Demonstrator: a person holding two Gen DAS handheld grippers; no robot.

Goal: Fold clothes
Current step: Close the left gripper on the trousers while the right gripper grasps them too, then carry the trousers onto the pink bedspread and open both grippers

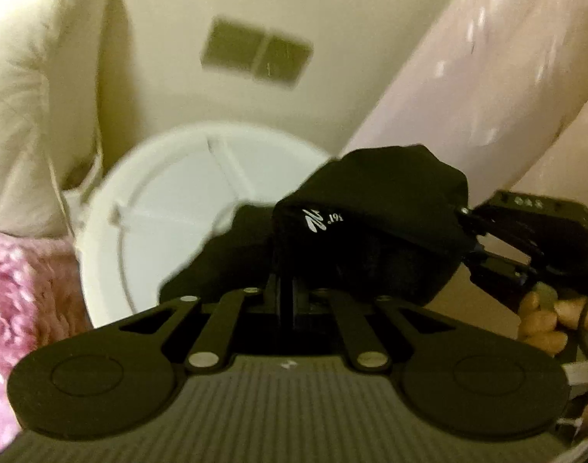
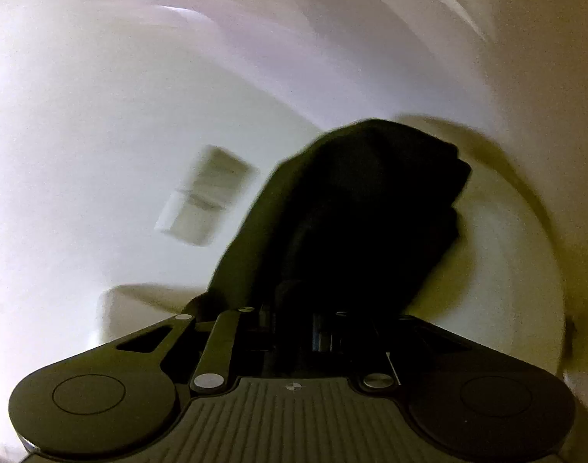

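around the work, in the left wrist view, a round white plastic piece with moulded ribs (image 1: pixel 170 208) lies on a pale floor, with a cream cushioned seat or sofa arm (image 1: pixel 35 96) rising at the left edge and a fluffy pink fabric (image 1: pixel 20 301) below it. a dark rectangular shape split in two (image 1: pixel 255 52) sits on the cream surface farther back (too blurred to say what it is), and a pale pink cloth with white flecks (image 1: pixel 487 61) fills the upper right. the black garment (image 1: pixel 371 223) is bunched and lifted in front of both cameras, hiding most of what lies beyond it; in the right wrist view it blocks the middle of a blurred white and pinkish background. the left gripper (image 1: pixel 286 289) has its fingers drawn together at the centre, pinching a fold of the black garment right above them. the right gripper (image 1: pixel 467 239) comes in from the right side of the left wrist view, its black fingers reaching into the cloth's edge, with a hand (image 1: pixel 552 320) around its handle below. in its own view the right gripper (image 2: pixel 321 332) shows jaws set narrow with the garment (image 2: pixel 355 208) bunched between and over them, so it grips the cloth too. both views are smeared by motion. on the garment a small white print shows a slanted script mark followed by small characters (image 1: pixel 325 223), seemingly mirrored and not legible.
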